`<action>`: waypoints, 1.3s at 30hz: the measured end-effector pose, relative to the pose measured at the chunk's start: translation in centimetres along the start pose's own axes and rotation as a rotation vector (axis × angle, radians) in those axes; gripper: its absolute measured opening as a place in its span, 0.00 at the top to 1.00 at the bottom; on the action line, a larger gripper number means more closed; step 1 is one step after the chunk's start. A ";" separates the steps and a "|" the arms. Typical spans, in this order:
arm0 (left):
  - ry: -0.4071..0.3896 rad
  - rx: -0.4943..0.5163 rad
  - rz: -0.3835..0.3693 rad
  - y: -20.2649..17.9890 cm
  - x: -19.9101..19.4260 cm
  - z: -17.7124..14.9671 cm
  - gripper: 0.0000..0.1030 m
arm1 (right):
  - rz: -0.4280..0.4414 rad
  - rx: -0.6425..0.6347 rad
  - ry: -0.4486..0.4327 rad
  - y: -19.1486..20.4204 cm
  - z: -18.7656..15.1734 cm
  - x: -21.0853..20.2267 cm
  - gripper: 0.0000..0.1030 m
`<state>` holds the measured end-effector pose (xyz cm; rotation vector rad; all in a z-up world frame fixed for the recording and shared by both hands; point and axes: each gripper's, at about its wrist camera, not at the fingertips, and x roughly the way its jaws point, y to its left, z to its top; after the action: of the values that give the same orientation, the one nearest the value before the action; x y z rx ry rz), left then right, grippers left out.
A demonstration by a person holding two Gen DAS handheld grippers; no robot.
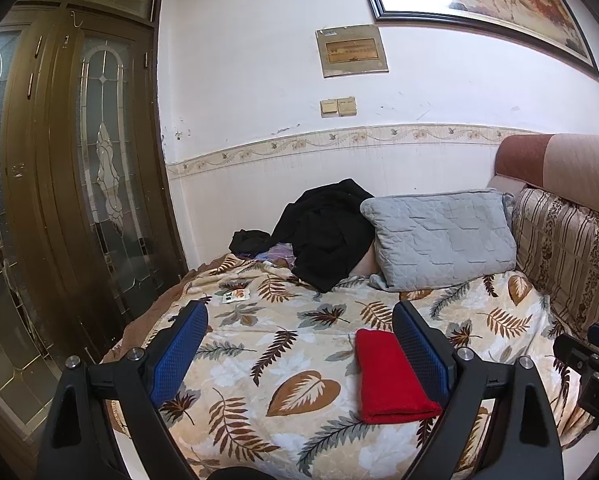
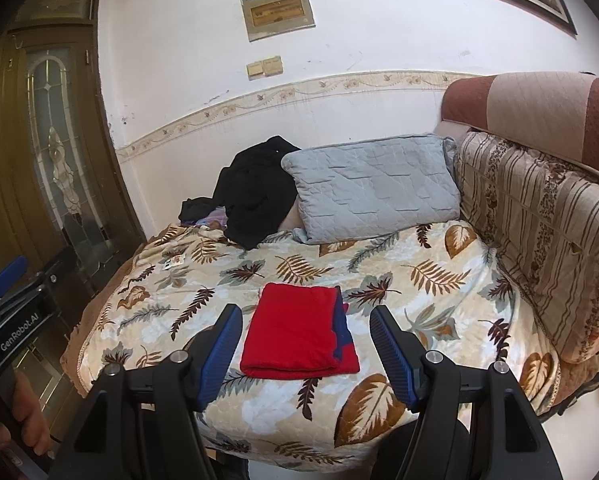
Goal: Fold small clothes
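Left gripper (image 1: pixel 299 344): jaws spread wide, nothing between the blue pads, held above the leaf-print blanket (image 1: pixel 259 344) on the bed. Right gripper (image 2: pixel 305 344): jaws likewise wide apart, gripping nothing.

Red cloth (image 2: pixel 295 332): folded into a neat rectangle, lying flat on the blanket. In the right wrist view it sits just beyond the gap between the two pads, at 12 o'clock from the gripper, touching neither. A dark blue layer shows along its 3 o'clock edge. In the left wrist view the same cloth (image 1: pixel 391 380) lies at about 4 o'clock of frame centre, partly hidden behind the right-hand pad of the left gripper; whether pad and cloth touch there cannot be told.

Far end of bed, 12 o'clock: grey quilted pillow (image 2: pixel 371 192) leaning toward the wall, black garment (image 2: pixel 259 192) heaped just beside it at its 9 o'clock, overlapping the pillow's corner. Small printed card (image 1: pixel 235 296) lies on the blanket at 10 o'clock from the left gripper. Striped cushion (image 2: pixel 539 248) runs along the 3 o'clock side of the bed.

Left gripper body is visible at 9 o'clock in the right wrist view (image 2: pixel 11 320). Brown glass-panelled door (image 1: pixel 79 180) stands at 9 o'clock of the bed.
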<state>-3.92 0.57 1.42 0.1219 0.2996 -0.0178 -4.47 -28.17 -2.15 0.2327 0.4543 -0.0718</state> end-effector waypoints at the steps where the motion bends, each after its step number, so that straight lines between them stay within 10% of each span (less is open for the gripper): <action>1: -0.002 0.001 0.001 -0.1 0.0 0.0 0.09 | -0.001 0.002 0.000 -0.1 0.0 0.0 0.32; 39: 0.050 0.012 -0.029 -1.2 2.5 -0.8 0.09 | -0.027 0.025 0.043 -1.2 -0.4 2.0 0.32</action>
<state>-1.80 -0.53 -0.18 0.1300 0.3514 -0.0458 -2.98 -29.26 -3.62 0.2534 0.4991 -0.0990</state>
